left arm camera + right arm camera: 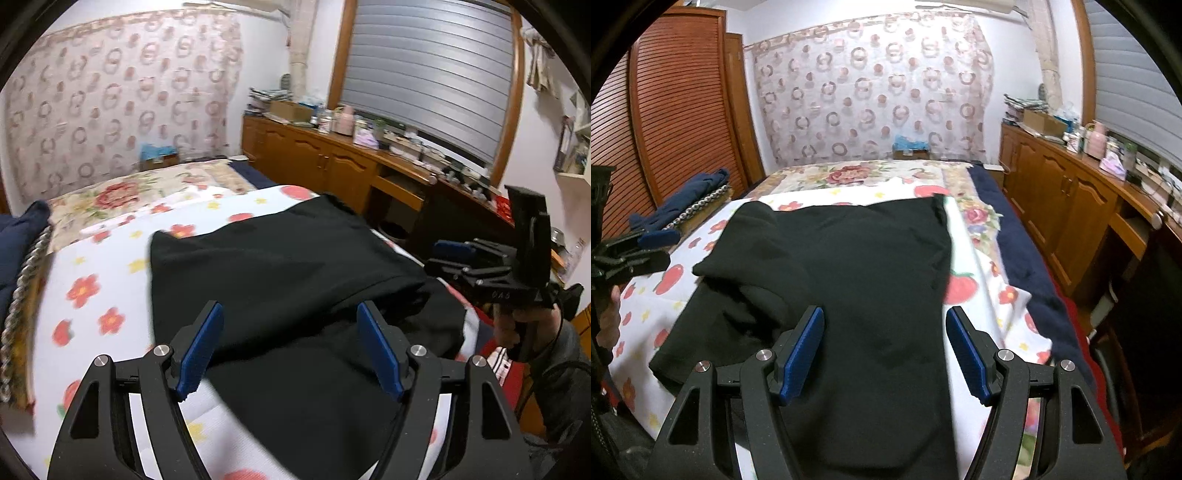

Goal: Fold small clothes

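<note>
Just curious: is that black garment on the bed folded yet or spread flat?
Partly folded: the black garment has its left side lapped over itself, the rest lying flat.

Even indoor light, fisheye warp, left view blurred.

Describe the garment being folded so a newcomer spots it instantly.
Find the bed with its white flowered sheet. On that sheet, ahead of both open grippers, lies the black garment, one side flipped inward. It is the only plain black cloth; the navy clothes sit at the bed's left edge.
</note>
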Available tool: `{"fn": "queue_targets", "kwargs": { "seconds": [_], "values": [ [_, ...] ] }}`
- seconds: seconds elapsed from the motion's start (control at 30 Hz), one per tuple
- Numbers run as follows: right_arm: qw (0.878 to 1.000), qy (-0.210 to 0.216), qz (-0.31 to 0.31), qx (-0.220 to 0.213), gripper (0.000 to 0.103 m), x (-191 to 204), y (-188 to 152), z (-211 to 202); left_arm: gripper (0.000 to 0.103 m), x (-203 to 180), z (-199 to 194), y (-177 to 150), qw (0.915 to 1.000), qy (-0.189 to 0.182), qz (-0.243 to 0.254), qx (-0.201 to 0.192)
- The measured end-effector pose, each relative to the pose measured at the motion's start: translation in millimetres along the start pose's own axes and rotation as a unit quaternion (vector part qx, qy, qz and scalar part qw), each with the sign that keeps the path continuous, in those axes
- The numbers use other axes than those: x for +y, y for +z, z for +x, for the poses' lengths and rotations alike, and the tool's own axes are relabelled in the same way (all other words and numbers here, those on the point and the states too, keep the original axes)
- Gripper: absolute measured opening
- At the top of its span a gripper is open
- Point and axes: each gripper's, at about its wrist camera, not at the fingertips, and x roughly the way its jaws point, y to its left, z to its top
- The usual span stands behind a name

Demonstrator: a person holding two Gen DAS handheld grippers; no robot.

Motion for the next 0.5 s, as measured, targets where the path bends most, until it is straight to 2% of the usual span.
{"fn": "queue_targets", "kwargs": {
  "seconds": [0.3, 0.5],
  "values": [
    [0.998, 0.039, -0.054, 0.001, 0.070, 41, 20, 16, 0.075, 29, -15, -26, 0.9986, 0.045, -0.027, 0.007],
    [0.992, 0.064, -0.090, 0.055, 0.070, 47, 16, 45, 0.075, 36, -19, -34, 0.9978, 0.060, -0.027, 0.008]
  ]
}}
